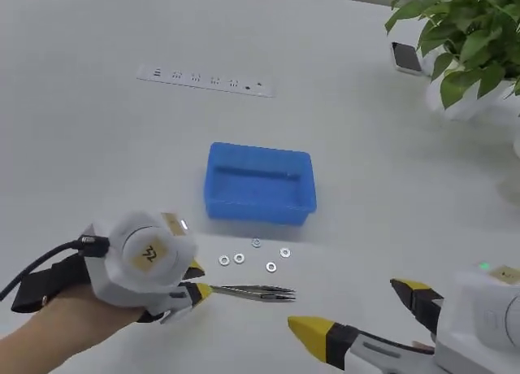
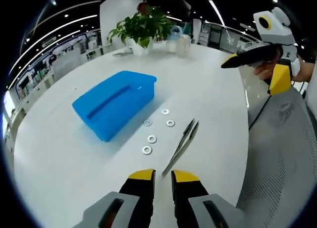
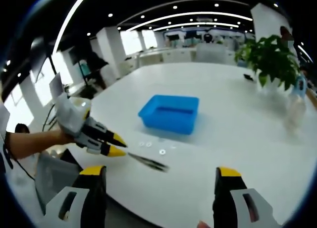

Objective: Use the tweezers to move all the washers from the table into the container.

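Your left gripper point(image 2: 163, 175) is pinched almost closed on the rear end of the tweezers point(image 2: 181, 141). Held that far back, they could swivel or slip when you press down. The washers point(image 2: 152, 139) lie just left of the tweezer tips, thin and flat, so they may skid or flick away. The container point(image 2: 124, 120) sits beyond them. Your right gripper point(image 1: 357, 305) gapes wide, empty. The left gripper's sticker point(image 1: 149, 256) shows a zigzag mark and no legible words.
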The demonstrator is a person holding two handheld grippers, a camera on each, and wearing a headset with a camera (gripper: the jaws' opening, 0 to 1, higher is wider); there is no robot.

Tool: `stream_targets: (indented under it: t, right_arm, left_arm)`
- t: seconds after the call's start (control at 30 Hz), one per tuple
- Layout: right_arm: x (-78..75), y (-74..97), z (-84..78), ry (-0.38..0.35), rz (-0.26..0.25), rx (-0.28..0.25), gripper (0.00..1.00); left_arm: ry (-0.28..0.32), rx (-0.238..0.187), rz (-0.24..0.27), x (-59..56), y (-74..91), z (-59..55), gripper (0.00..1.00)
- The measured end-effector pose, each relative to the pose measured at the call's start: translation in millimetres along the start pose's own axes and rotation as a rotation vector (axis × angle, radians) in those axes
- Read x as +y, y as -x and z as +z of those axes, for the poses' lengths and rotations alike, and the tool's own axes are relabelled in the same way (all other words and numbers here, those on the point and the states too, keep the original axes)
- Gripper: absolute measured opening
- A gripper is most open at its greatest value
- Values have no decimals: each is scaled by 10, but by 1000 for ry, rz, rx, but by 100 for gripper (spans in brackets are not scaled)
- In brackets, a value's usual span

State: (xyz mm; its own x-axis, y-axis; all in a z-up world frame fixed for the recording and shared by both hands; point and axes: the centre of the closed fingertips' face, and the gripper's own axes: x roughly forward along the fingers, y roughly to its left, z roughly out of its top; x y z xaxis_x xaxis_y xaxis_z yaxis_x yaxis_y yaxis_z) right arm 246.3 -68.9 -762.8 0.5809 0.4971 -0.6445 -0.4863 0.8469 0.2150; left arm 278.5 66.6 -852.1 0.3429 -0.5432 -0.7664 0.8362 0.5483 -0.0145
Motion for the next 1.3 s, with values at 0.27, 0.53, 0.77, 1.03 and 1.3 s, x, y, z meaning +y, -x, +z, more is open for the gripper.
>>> stream_targets:
  t: [0.27,0.53,0.77,1.03,1.3]
  right_arm:
    - [56,-36,-49,8,22,22,89]
    - [102,-61,-32,31,41,27,89]
    - [196,-77,7,54,65,21,88]
    - [455,-134,-23,144,152,34,78]
    - [707,-227,-136,242,232,86,60]
  left_arm:
    - [-93,4,-32,-17,-141,-7,3]
    - [-150,32,-79,-130,-186,-23,0]
    - [-179,2,-65,-225,-8,74,0]
    - [-195,-92,-20,-368,421,350,0]
    - [-154,-193,-2,-498,753,593,0]
